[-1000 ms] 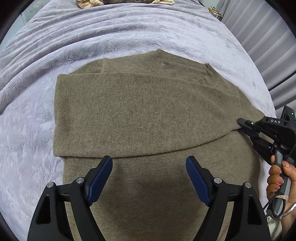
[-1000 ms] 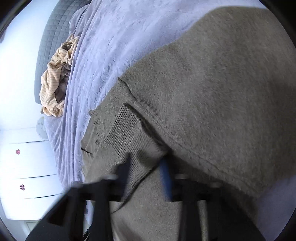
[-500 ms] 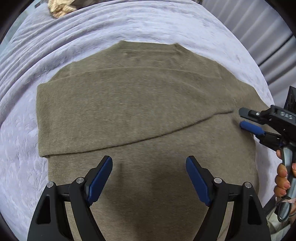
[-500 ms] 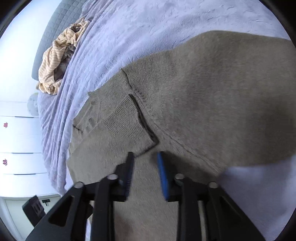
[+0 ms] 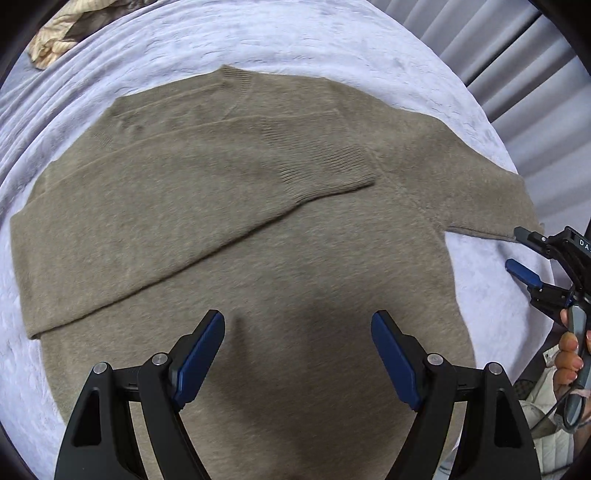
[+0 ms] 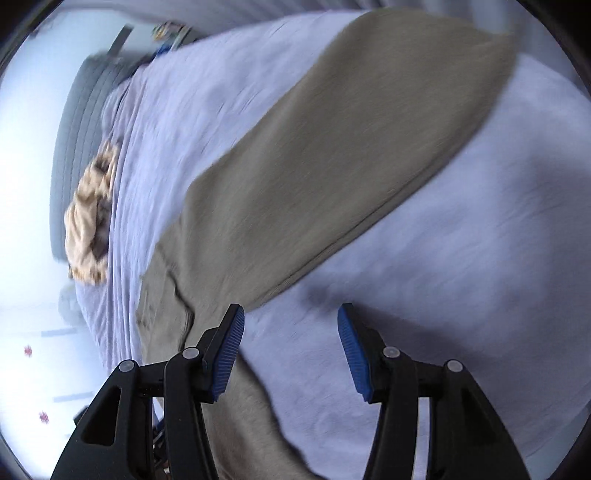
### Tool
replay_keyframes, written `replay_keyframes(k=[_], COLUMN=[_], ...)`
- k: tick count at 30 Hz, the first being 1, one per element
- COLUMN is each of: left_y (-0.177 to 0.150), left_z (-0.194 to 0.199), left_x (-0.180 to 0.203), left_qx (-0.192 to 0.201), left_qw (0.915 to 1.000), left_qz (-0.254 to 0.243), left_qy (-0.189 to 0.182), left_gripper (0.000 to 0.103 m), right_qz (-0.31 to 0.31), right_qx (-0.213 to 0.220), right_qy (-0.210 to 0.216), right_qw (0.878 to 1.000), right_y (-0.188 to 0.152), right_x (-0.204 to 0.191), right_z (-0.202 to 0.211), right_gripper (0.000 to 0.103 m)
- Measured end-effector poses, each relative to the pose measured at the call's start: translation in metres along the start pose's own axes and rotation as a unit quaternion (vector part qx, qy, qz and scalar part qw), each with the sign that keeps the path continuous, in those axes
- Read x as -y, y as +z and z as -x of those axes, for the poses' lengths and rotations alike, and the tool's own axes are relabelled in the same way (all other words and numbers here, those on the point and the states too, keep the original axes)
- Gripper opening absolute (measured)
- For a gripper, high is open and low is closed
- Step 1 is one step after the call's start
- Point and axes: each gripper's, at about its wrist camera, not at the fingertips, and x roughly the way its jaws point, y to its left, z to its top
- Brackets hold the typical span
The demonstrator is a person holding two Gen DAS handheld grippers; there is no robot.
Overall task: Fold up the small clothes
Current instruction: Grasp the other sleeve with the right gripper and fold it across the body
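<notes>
An olive-brown knit sweater [image 5: 280, 236] lies flat on a lavender bedspread [image 5: 332, 37]. One sleeve is folded across its body, and its ribbed cuff [image 5: 325, 166] rests near the middle. The other sleeve [image 5: 476, 192] reaches out to the right. My left gripper [image 5: 297, 321] hovers open over the sweater's lower body with nothing between its fingers. My right gripper [image 5: 515, 248] is beside the end of the outstretched sleeve. In the blurred right wrist view my right gripper [image 6: 291, 314] is opening over bare bedspread, with the sweater's edge [image 6: 332, 155] just past its left finger.
A crumpled beige striped garment [image 5: 55, 33] [image 6: 88, 221] lies near the head of the bed, by a grey quilted headboard [image 6: 70, 147]. Grey curtains [image 5: 517, 55] hang beyond the bed's right edge. A person's hand [image 5: 569, 354] holds the right gripper's handle.
The right gripper let go of the ribbed cuff, left it on the sweater's body, and drew away to the right with its jaws apart. The left gripper slid across the sweater and stayed open.
</notes>
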Motion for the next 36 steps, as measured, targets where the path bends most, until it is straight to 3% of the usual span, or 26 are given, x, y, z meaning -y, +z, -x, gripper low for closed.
replay_keyframes(k=[4,9,16,18,19,20,21,28,36], left_y=[0.01,0.023,0.032,0.033,0.034,0.033,0.033,0.032,0.017], left_z=[-0.005,-0.01,-0.02,-0.02,-0.018,-0.016,-0.014,0.003,0.023], left_x=[0.015,0.028,0.035,0.034,0.031,0.028,0.024,-0.01,-0.072], left_qx=[0.001,0.013,0.01,0.014,0.017,0.021,0.025,0.053,0.076], left_qw=[1.0,0.9998,0.9999,0.9999,0.9998,0.9998,0.9997,0.9976,0.9914], left_qz=[-0.007,-0.013,-0.011,-0.007,-0.004,0.0,0.004,0.036,0.1], left_qy=[-0.005,0.003,-0.001,0.001,0.002,0.003,0.004,0.025,0.037], left_gripper=[0.082,0.082,0.082,0.082,0.082,0.082,0.082,0.082,0.082], right_qz=[-0.055,-0.122,-0.168,-0.178,-0.185,-0.188,-0.19,-0.133,0.034], right_qx=[0.059,0.127,0.158,0.153,0.144,0.138,0.137,0.119,0.052], right_qy=[0.01,0.026,0.098,0.123,0.146,0.166,0.185,0.257,0.27], right_qw=[0.997,0.984,0.968,0.964,0.961,0.958,0.954,0.95,0.961], right_y=[0.027,0.057,0.074,0.077,0.08,0.082,0.084,0.09,0.084], right_x=[0.032,0.066,0.076,0.073,0.073,0.072,0.071,0.011,-0.12], right_z=[0.025,0.047,0.043,0.036,0.031,0.028,0.027,0.019,-0.005], right_gripper=[0.057,0.057,0.057,0.045,0.021,0.008,0.008,0.008,0.008])
